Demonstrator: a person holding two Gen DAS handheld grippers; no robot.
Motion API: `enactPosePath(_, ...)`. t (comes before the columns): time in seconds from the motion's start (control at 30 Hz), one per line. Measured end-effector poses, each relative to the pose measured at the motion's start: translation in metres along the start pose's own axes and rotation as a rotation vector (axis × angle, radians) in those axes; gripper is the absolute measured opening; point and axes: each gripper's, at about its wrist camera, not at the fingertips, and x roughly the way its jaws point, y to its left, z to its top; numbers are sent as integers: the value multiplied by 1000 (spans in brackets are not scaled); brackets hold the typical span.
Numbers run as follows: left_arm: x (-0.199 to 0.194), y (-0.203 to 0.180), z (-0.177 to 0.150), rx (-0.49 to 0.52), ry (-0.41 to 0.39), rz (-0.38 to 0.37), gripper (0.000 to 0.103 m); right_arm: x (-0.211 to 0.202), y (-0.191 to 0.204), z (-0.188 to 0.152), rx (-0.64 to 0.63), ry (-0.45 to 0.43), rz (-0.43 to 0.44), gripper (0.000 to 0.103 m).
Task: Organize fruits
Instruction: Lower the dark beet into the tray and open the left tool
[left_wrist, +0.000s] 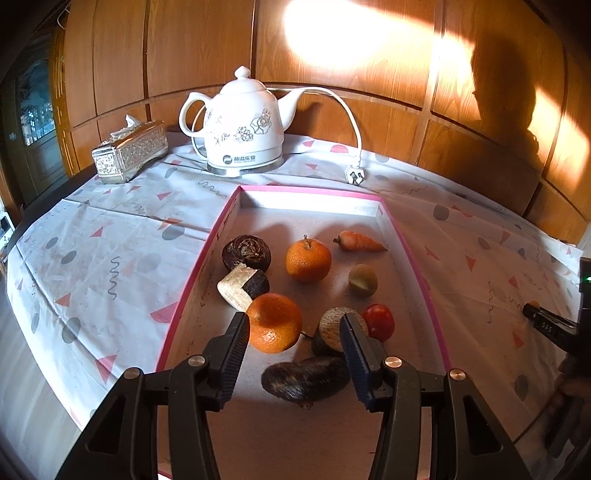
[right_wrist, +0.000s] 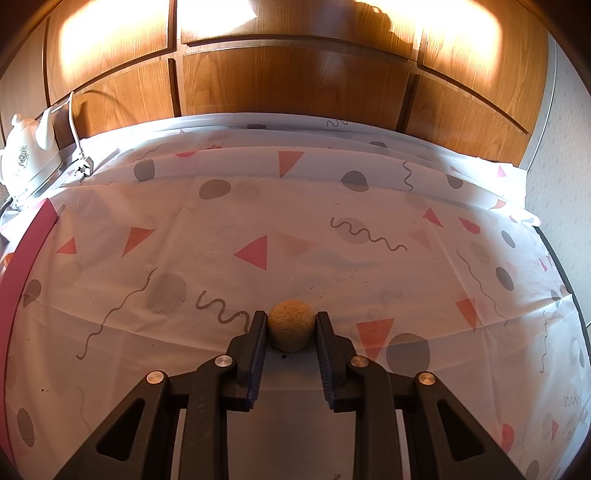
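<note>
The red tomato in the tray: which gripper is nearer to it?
Left. The left gripper hovers just beside the tomato; the right gripper is outside the tray.

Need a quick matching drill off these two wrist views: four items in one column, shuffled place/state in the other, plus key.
Items:
1. carrot
2. tan ball
3. tissue box
4. plug

Places:
A. between the right gripper pads
B. on the cloth, behind the pink tray
C. left of the kettle
D. inside the tray, far right

Pairs: 1-D, 2-A, 3-C, 4-B
</note>
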Motion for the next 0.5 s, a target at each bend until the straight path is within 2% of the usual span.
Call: enactPosePath(0.5, -14, 0, -2, 4, -20, -25, 51, -6, 8, 0, -18, 17, 20, 25)
